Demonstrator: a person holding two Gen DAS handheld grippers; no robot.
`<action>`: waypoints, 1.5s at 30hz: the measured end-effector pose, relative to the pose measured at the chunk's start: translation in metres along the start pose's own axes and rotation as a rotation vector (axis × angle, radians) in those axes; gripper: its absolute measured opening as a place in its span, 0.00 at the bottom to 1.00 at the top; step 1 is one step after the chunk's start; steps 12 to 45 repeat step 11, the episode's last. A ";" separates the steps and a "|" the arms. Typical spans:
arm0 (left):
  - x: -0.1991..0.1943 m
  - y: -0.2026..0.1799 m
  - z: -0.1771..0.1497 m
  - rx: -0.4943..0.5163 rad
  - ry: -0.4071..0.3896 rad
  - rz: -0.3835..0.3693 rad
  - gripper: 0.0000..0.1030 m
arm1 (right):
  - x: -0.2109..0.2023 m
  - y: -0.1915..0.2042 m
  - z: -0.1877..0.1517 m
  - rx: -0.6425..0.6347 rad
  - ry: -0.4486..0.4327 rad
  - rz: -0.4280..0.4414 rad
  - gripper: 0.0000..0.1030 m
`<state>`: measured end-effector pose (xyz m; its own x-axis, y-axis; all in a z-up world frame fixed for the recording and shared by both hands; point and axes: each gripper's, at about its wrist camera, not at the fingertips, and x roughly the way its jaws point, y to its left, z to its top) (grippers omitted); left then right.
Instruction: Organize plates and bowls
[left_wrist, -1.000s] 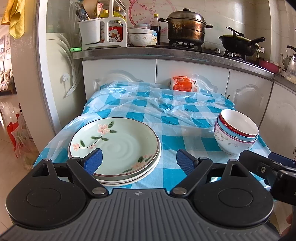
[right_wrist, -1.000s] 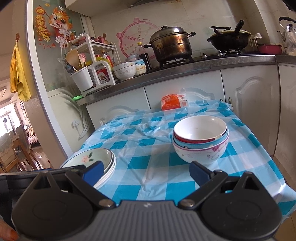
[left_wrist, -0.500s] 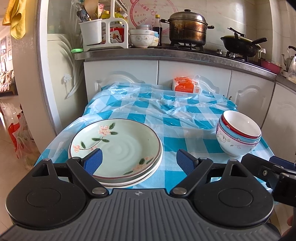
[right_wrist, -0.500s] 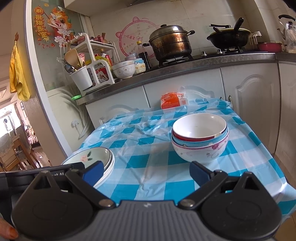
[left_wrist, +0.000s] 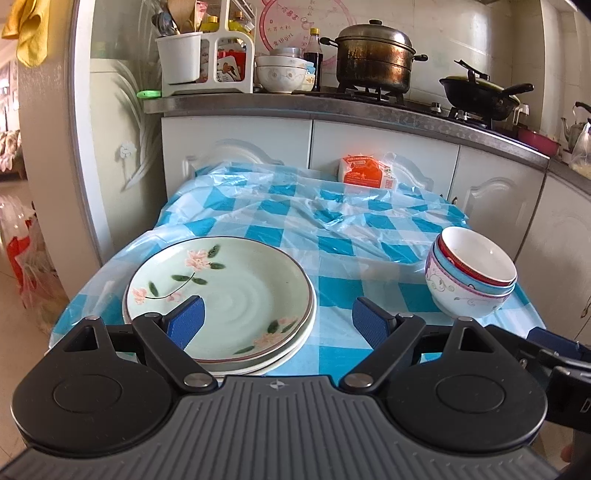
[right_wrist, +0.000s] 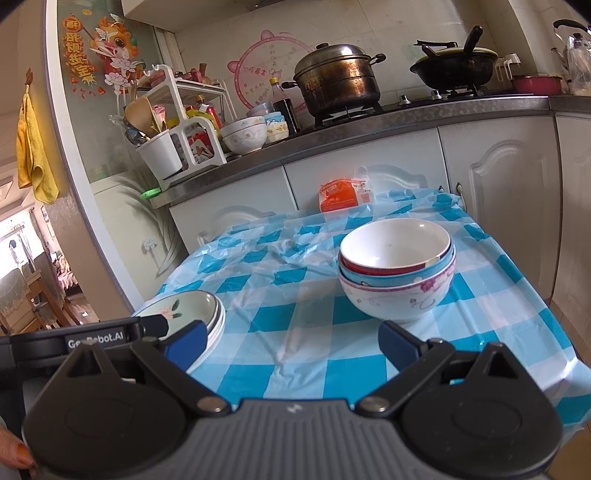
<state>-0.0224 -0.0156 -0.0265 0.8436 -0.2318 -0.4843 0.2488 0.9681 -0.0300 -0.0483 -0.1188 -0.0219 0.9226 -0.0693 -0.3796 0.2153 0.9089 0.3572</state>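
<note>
Item: stack of floral plates (left_wrist: 221, 299), pale green with pink blossoms, on the near left part of the blue-and-white checked tablecloth (left_wrist: 325, 236). Left gripper (left_wrist: 279, 321): jaws spread wide, holding nothing; its left finger sits over the near rim of the plate stack, its right finger over bare cloth beside it, contact not discernible. Item: nest of three bowls (right_wrist: 397, 273), white-lined, rims red, blue and purple-patterned, on the near right part of the tablecloth, well apart from the plates. Right gripper (right_wrist: 291, 343): jaws spread wide, empty; the bowls sit just beyond its right finger, the plates behind its left finger. Orange packet (left_wrist: 364, 171) at the far edge of the tablecloth, against the white cabinets (left_wrist: 380, 147).
</note>
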 end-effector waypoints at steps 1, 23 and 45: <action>0.000 0.000 0.000 -0.005 -0.008 -0.006 1.00 | 0.000 -0.001 0.000 0.000 0.001 0.000 0.96; 0.011 0.025 0.016 -0.070 -0.047 0.061 1.00 | 0.019 -0.004 0.002 -0.014 0.029 -0.006 0.96; 0.011 0.025 0.016 -0.070 -0.047 0.061 1.00 | 0.019 -0.004 0.002 -0.014 0.029 -0.006 0.96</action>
